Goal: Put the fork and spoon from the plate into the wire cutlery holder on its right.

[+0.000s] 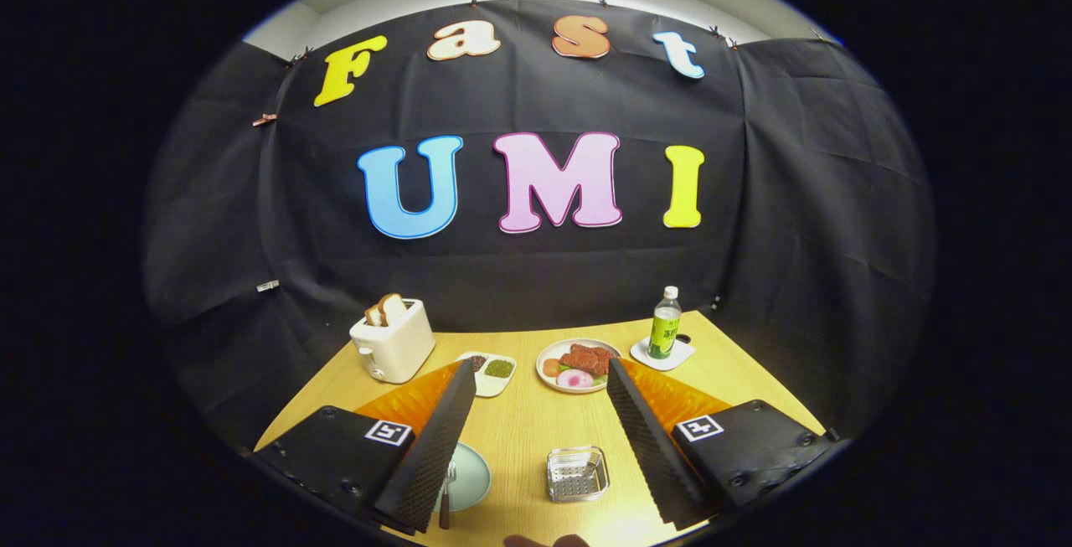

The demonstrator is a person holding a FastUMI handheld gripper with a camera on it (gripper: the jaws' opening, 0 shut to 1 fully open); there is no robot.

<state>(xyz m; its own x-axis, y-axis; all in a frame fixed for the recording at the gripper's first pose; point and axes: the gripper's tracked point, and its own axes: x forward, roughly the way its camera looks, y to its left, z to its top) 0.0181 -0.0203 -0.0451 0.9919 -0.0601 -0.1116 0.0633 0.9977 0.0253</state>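
Observation:
A pale green plate lies on the wooden table, partly hidden behind my left finger. A fork rests on it with a dark handle pointing toward me; I cannot make out the spoon. To the plate's right sits the small wire cutlery holder, standing between my two fingers. My gripper hovers above the table, open wide, holding nothing. The right finger stands just right of the holder.
A white toaster with bread stands at the back left. A small two-part dish, a plate of food and a bottle on a white coaster line the far side. Black cloth walls surround the table.

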